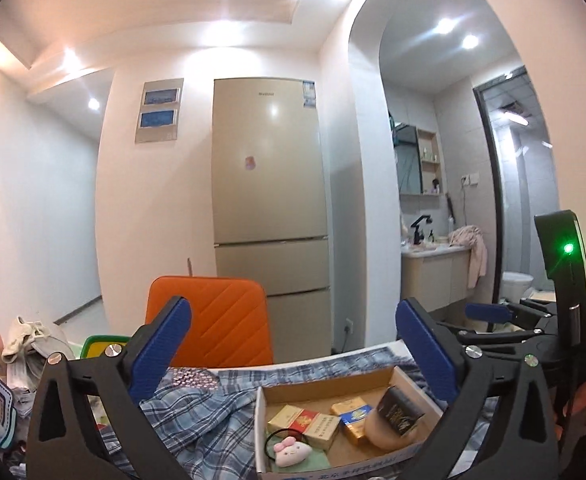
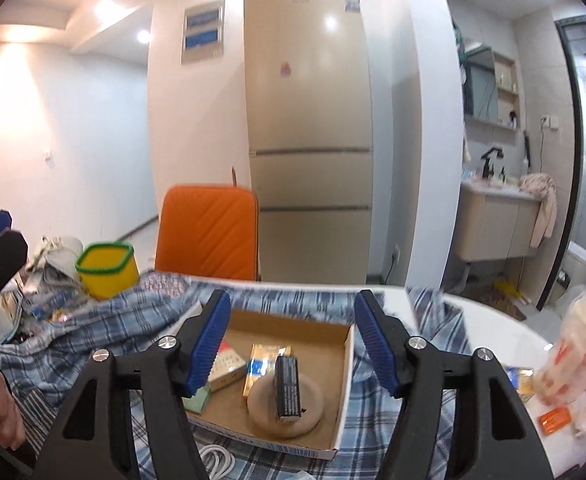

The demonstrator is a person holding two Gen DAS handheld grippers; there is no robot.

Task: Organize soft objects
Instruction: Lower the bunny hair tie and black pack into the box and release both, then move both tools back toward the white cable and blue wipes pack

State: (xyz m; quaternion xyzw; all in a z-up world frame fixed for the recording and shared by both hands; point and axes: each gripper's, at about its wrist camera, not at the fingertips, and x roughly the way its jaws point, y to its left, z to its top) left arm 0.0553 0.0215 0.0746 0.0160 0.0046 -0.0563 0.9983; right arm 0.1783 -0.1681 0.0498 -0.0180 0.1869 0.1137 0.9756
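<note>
An open cardboard box (image 1: 325, 384) (image 2: 343, 380) rests on a rumpled blue plaid cloth (image 1: 197, 412) (image 2: 113, 320) spread over the table. Inside lie a pink plush charm on a black hair tie (image 1: 291, 451), a round beige pad (image 2: 261, 408), a black packet (image 2: 289, 388) propped on that pad, and several cigarette packs. My left gripper (image 1: 293, 312) is raised above the box's near left side, open wide and empty. My right gripper (image 2: 293, 300) hovers over the box, open, with nothing between its blue pads. Its blue finger (image 1: 489, 312) also shows at the right of the left wrist view.
An orange chair back (image 1: 213, 320) (image 2: 209, 232) stands behind the table, with a tall beige fridge (image 1: 269, 200) beyond. A yellow, green-rimmed container (image 2: 107, 268) and clutter sit at the left. A plastic bag (image 2: 573, 344) lies right. A white cable (image 2: 217, 456) lies near the box.
</note>
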